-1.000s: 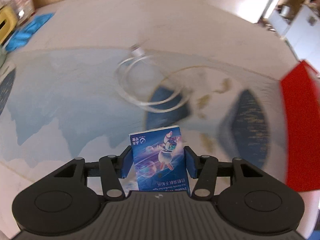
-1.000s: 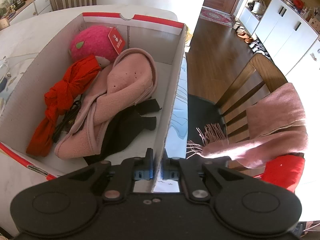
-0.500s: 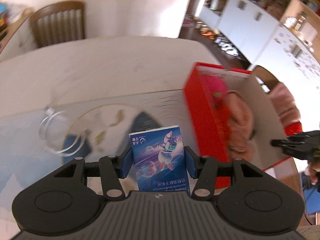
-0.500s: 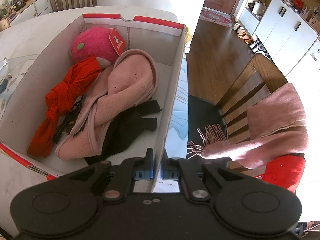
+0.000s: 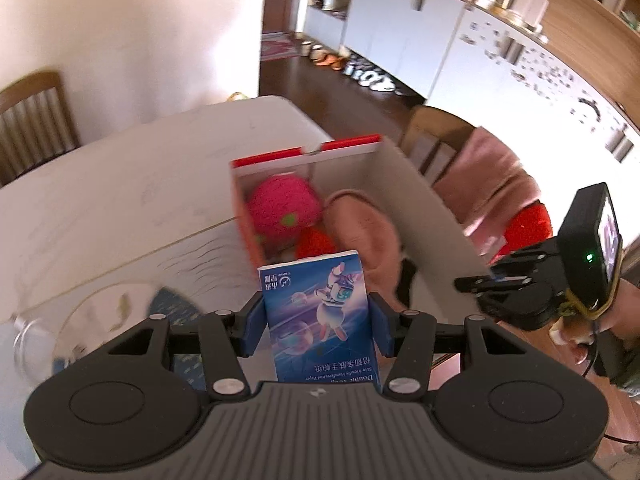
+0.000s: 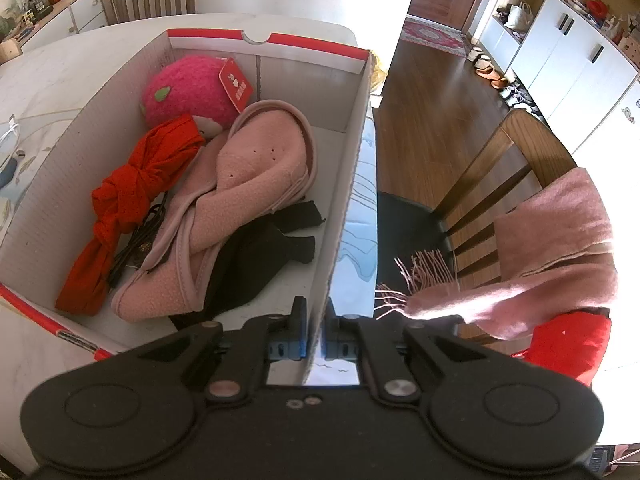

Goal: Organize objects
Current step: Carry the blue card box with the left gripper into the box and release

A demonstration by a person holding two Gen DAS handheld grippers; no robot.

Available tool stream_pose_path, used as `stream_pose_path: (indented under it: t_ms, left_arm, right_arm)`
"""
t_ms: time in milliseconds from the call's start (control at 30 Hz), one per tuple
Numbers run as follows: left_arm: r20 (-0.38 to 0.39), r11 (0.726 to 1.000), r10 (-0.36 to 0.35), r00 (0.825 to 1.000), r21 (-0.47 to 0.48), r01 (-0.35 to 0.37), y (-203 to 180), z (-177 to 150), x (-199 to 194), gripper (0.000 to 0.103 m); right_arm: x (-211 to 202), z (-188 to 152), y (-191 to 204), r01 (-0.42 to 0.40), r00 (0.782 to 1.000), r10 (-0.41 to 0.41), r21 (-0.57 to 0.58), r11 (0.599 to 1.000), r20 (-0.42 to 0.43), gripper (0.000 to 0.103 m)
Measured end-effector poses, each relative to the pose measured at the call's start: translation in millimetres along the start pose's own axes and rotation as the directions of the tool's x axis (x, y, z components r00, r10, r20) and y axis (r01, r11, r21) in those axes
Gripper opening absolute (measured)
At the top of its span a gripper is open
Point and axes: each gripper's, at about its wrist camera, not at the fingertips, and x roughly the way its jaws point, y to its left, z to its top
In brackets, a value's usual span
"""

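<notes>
Two grips are set: my left gripper (image 5: 316, 322) clamps the upright tissue packet (image 5: 318, 316), the cardboard box (image 5: 424, 216) at twelve o'clock, while my right gripper (image 6: 316, 330) pinches its wall.

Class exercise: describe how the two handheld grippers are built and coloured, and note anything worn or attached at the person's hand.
Left gripper: matt black ribbed body, two round discs, silver pivot screws, black linkage arms, blue finger pads. Right gripper: the same black build with blue pads. Seen from the left wrist, it carries a black box with a small screen and a green light; a yellow-green band and thin dark cable sit by the hand.
</notes>
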Motion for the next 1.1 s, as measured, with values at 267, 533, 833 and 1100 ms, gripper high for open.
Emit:
stream_pose_path:
  t_ms: [267, 533, 833, 1100]
  left_arm:
    - [-0.010, 0.997, -0.012, 1.000, 0.079, 0.013, -37.6, 19.7, 29.6, 0.052]
    - [-0.053, 0.993, 0.019, 0.998, 0.118, -0.013, -54.9, 28.5, 73.3, 0.052]
    - [-0.087, 0.990, 0.038, 0.995, 0.141, -0.026, -61.8, 31.3, 121.0, 0.052]
    - [-0.125, 0.986, 0.056, 0.991, 0.161, -0.036, -65.2, 30.9, 151.4, 0.053]
  right_arm:
    - [-0.2, -0.4, -0.5, -0.006, 1.000, 0.006, 0.001, 1.000, 0.004, 0.005]
    - [-0.1, -1.0, -3.3, -0.018, 1.000, 0.018, 0.008, 1.000, 0.006, 0.005]
    - [0.8, -2.3, -5.3, -0.031, 0.999, 0.031, 0.012, 0.999, 0.008, 0.006]
    - [0.6, -2.3, -7.6, -0.042, 0.999, 0.042, 0.013, 0.999, 0.009, 0.006]
